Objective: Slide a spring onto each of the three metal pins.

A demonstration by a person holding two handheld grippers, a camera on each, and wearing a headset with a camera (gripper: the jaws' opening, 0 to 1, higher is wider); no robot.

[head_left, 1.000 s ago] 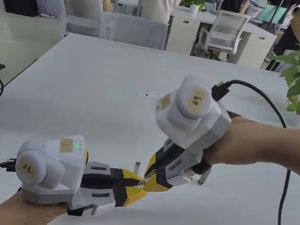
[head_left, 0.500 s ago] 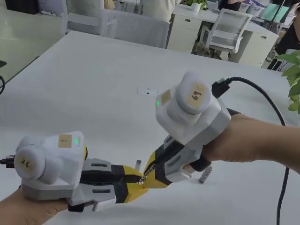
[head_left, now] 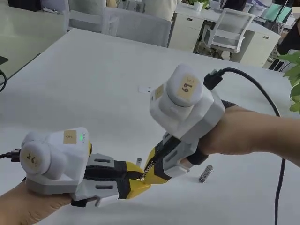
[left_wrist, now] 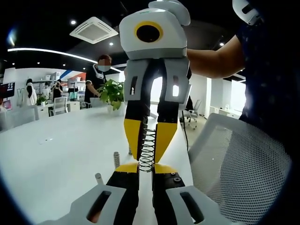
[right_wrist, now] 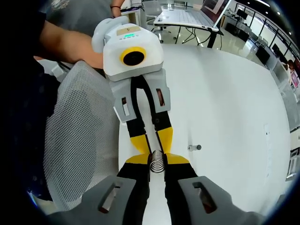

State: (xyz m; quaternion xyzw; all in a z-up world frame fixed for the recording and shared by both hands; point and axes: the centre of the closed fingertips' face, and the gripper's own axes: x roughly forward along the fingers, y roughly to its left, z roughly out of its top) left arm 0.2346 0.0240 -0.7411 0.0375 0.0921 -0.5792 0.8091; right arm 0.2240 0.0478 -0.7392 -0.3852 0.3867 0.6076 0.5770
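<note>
A small steel spring (head_left: pixel 149 168) is held between both grippers just above the white table (head_left: pixel 93 84). My left gripper (head_left: pixel 140 180), low on the left, is shut on one end of it. My right gripper (head_left: pixel 151 174) reaches down from the upper right and is shut on the other end. Just behind the jaws stands a bare metal pin (head_left: pixel 138 162). To the right, another pin carries a spring (head_left: pixel 205 173). In the left gripper view the held spring (left_wrist: pixel 148 145) runs from my left gripper (left_wrist: pixel 146 168) up into my right gripper (left_wrist: pixel 146 158). In the right gripper view the spring (right_wrist: pixel 157 161) is end-on.
A bare pin (left_wrist: pixel 99 178) and a pin with a spring (left_wrist: pixel 116 159) stand left of the jaws. A white label (head_left: pixel 150 90) lies mid-table. A black cable (head_left: pixel 276 140) trails off the right gripper. Chairs (head_left: pixel 225 28) and a plant (head_left: pixel 293 70) line the far side.
Both grippers stay shut on the same spring between them, with the joined jaws still beside the bare pin. The right gripper's body has risen slightly; the head view has shifted a little.
</note>
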